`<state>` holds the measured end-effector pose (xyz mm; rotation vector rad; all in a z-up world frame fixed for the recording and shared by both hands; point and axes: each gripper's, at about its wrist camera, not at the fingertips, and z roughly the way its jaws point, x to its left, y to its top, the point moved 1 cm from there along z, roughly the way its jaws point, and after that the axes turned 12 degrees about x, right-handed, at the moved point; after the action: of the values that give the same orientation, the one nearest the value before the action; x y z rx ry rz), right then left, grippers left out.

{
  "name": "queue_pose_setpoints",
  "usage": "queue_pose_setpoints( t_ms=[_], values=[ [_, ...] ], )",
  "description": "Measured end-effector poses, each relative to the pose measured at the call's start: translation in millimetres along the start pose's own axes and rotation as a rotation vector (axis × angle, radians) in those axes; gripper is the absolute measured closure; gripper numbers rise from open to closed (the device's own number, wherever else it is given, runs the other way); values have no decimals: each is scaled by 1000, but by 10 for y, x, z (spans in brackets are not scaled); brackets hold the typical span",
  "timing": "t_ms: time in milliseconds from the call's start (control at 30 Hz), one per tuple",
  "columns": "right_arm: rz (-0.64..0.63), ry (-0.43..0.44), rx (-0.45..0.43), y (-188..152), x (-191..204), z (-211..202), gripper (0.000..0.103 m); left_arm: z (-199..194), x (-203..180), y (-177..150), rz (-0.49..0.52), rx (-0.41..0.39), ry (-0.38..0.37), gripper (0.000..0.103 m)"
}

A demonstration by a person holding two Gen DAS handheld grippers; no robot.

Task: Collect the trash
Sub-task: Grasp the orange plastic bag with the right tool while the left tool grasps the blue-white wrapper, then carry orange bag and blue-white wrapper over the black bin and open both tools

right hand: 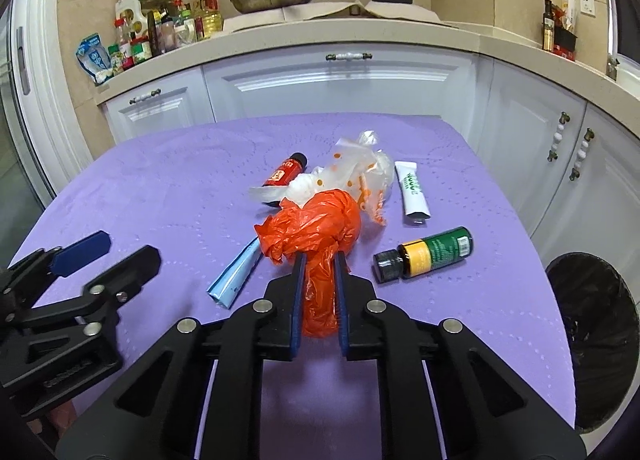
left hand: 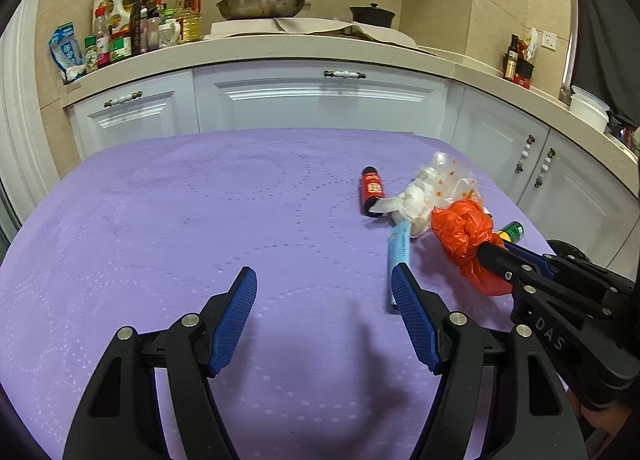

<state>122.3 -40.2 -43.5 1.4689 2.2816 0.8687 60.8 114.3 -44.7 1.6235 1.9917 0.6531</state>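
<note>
"DAS" on rt tongs (arm)

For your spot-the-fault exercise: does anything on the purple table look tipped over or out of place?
Yes. The green bottle and red bottle lie on their sides, not upright, among crumpled bags. The right gripper pinches the orange bag.

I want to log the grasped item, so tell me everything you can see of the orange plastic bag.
The orange plastic bag is thin, crinkled, glossy film, bunched into a wad. The right gripper is closed on its lower part, which hangs between the blue fingers. It sits over the purple tablecloth, against the spotted clear bag.
</note>
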Motion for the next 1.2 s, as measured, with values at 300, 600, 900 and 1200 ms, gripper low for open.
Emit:
queue_pose_setpoints(
  t_ms=[300, 600, 900, 1200],
  values=[
    [49, -25, -52, -122, -290, -300, 90, 95, -308, 5, 54, 25, -31, 35],
    [133, -66, -54, -288, -724, -386, 91, 331, -560, 26, 100, 112, -33, 50],
    [165, -66, -54, -356, -905, -397, 90, 502, -684, -12, 135, 189, -36, 91],
    [174, -66, -55, -390, -941, -413, 90, 380, -645, -59, 131, 138, -33, 98]
  ],
)
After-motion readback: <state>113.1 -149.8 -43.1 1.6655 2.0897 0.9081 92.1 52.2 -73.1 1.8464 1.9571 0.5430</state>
